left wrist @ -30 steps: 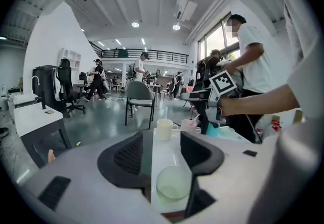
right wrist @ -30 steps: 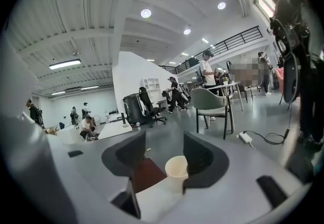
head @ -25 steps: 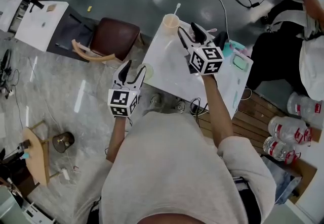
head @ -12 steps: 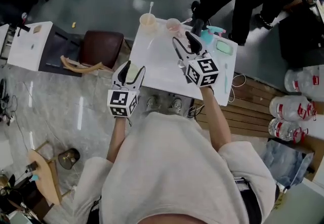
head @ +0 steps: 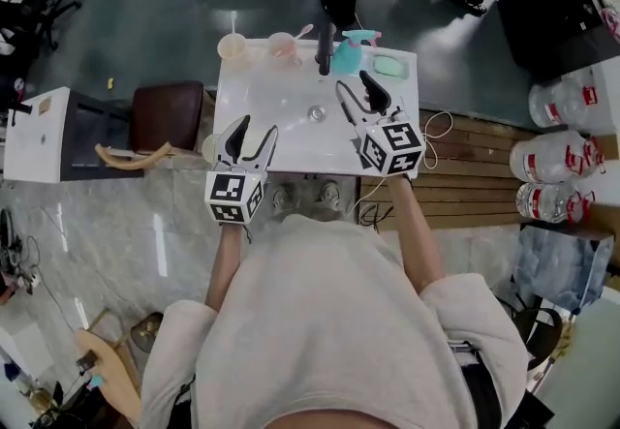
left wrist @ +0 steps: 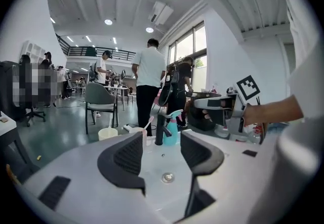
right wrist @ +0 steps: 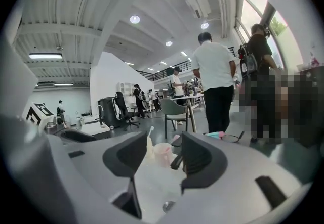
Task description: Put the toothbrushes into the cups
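While we hold both grippers above the white counter (head: 281,103), the left gripper (head: 254,135) has its jaws spread and empty. The right gripper (head: 355,88) has jaws apart too, with nothing between them, though they have just been closing slightly. At the far edge a white toothbrush (head: 232,22) stands in the yellow cup (head: 232,49) and a pink toothbrush (head: 302,31) in the pink cup (head: 282,47), left of the black tap (head: 325,47).

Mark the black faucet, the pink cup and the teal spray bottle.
black faucet (left wrist: 159,134): left gripper view, on its upright column.
pink cup (head: 282,47): head view, on its open top.
teal spray bottle (head: 347,57): head view, on its body.
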